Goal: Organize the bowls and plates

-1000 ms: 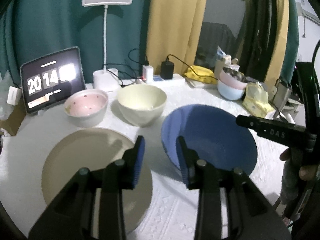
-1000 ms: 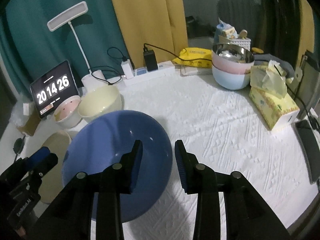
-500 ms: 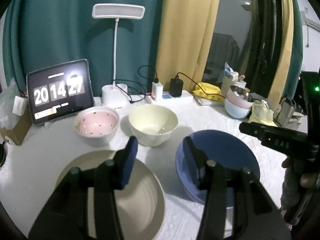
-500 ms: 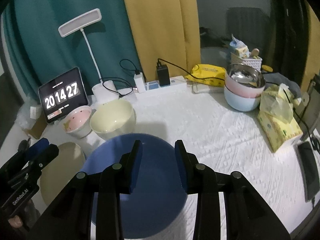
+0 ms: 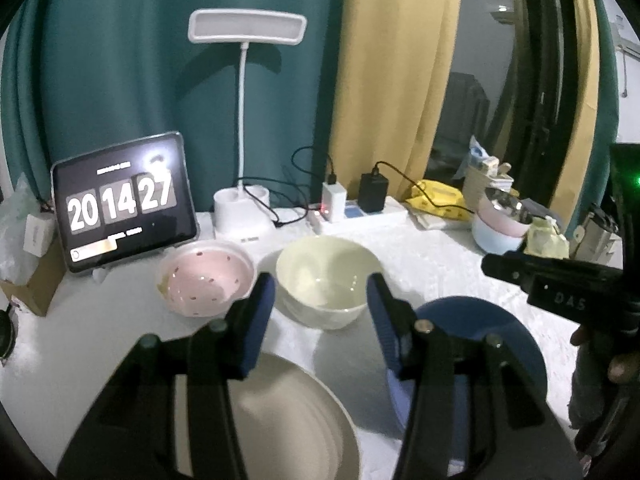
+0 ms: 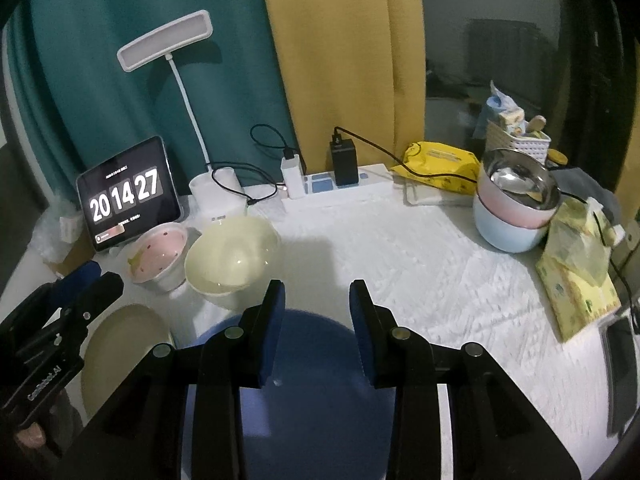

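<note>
Clock tablet: left of frame, reads 20 14 27.
Pink bowl: left of centre, just beside the cream bowl.
Beige plate: lower left, under the left gripper, jaws apart, empty.
Blue plate: lower centre of right view, directly below the right gripper, jaws apart, empty.
Key relation: each plate lies beneath its own gripper; the right is likely nearer the blue plate.
Stacked bowls: far right, well apart.

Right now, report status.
Left claw open, empty. Right claw open, above blue plate. Cream bowl, pink bowl, beige plate unstacked. Nothing blocking.
</note>
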`<state>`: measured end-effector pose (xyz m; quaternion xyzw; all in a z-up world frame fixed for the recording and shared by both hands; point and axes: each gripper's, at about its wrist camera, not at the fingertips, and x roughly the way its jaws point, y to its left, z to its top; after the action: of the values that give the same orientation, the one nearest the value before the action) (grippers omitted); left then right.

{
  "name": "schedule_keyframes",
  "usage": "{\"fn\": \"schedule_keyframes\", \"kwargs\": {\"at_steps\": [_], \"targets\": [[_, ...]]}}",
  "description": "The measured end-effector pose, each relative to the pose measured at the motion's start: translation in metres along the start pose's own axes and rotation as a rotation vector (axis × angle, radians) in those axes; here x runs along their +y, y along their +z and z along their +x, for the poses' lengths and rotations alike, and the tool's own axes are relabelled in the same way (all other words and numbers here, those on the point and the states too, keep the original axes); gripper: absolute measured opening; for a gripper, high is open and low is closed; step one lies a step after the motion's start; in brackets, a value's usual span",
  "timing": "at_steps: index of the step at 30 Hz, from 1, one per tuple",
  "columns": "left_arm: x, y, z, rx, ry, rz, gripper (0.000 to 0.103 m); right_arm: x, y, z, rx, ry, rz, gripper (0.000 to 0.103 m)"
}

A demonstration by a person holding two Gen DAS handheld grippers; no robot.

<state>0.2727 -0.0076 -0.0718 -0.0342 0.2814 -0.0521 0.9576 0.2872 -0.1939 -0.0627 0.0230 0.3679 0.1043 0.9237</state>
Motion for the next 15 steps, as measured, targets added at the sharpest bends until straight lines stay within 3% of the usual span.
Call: {"fn": "schedule_keyframes", "kwargs": {"at_steps": [15], "targets": [[0.023, 0.014, 0.055, 0.114, 0.019, -0.052, 0.05, 0.014, 0.025, 0.057, 0.078, 0.031, -0.027, 0.035]]}}
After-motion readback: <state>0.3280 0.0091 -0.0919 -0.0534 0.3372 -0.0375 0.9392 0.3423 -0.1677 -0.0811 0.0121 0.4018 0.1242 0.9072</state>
